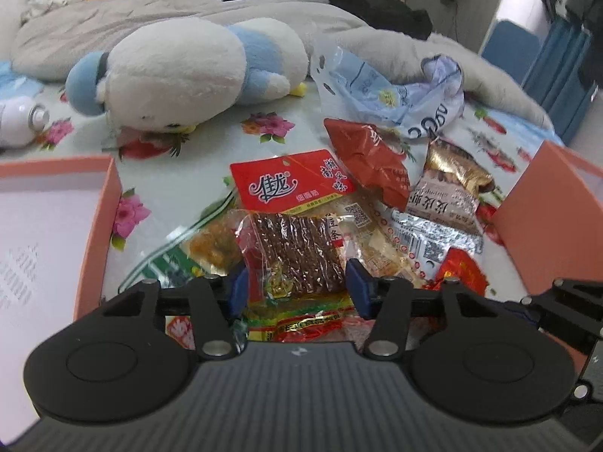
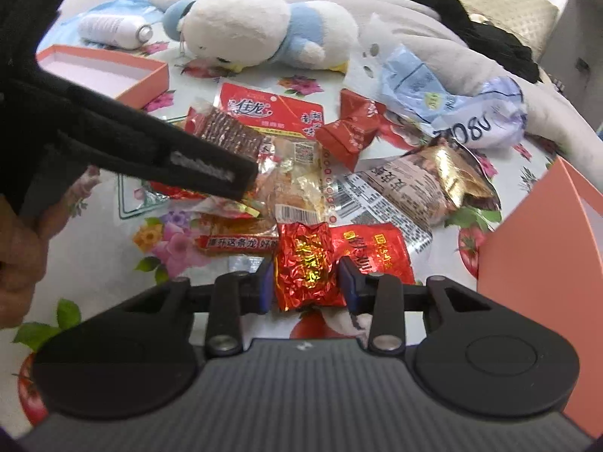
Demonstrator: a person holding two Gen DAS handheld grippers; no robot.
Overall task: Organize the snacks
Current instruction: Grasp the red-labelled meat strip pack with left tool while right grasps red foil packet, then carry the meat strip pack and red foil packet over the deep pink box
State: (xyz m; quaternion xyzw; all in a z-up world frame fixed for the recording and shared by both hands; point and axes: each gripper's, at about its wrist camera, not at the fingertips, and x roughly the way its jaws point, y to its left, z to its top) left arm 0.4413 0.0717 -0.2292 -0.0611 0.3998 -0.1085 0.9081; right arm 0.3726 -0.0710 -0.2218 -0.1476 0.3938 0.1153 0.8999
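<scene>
While the snacks lie heaped on the flowered sheet between two pink boxes, I set each gripper over one packet so both can go out together: my left gripper has a clear strip pack between its blue pads, my right gripper a red foil packet, though I cannot tell whether either grip is firm. Only the right view shows my hand and the left tool from outside; the left view shows the left box close up
</scene>
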